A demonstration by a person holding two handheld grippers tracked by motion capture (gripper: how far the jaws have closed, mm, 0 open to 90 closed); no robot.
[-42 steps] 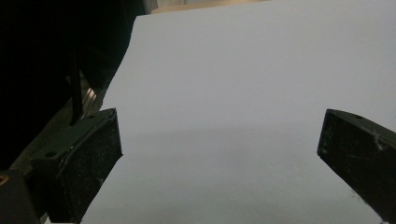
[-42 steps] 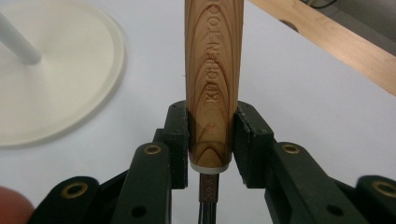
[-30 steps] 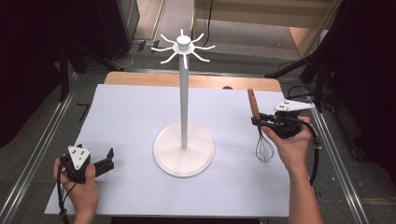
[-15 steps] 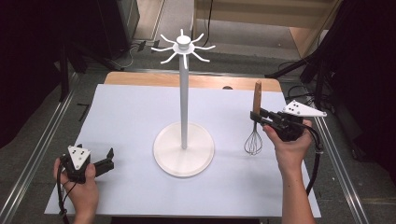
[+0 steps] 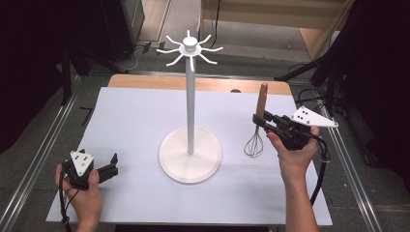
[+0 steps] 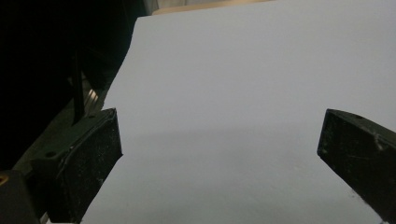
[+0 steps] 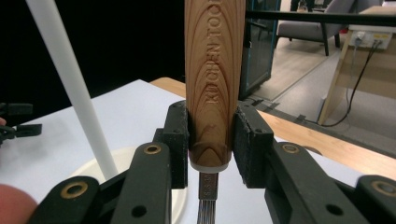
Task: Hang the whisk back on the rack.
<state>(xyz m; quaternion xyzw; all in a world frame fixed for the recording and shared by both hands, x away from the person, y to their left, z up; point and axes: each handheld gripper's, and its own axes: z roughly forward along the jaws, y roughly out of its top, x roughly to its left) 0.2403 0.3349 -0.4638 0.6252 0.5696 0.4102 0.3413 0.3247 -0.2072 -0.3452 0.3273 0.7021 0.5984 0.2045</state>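
Between the right gripper's (image 7: 211, 140) two black jaws sits the whisk (image 5: 257, 126), clamped at the very foot of its wooden handle, one pad pressed against each side. Writing runs up the grain of that handle, carved letters reading "KITCHEN TOO" before the frame cuts them off. Pale brown wood, strong oval grain rings, a light collar at the bottom, then a short metal ferrule with wires fanning out below it. From the high view the whisk hangs upright, handle up, wire balloon down, its tip close above the white table sheet (image 5: 130, 121) on the right-hand side. The right hand (image 5: 290, 157) holds it there, grey three-cornered plate on top of the gripper, cable trailing back toward the person.

Just left of the whisk stands the white rack (image 5: 190, 116): round base, tall thin pole, a crown of curved hooks at the top. Whisk and rack are near each other, not touching.

Over at the near left corner, the left gripper (image 5: 104, 170) rests low in the left hand (image 5: 80, 195), jaws spread wide, bare sheet between them.
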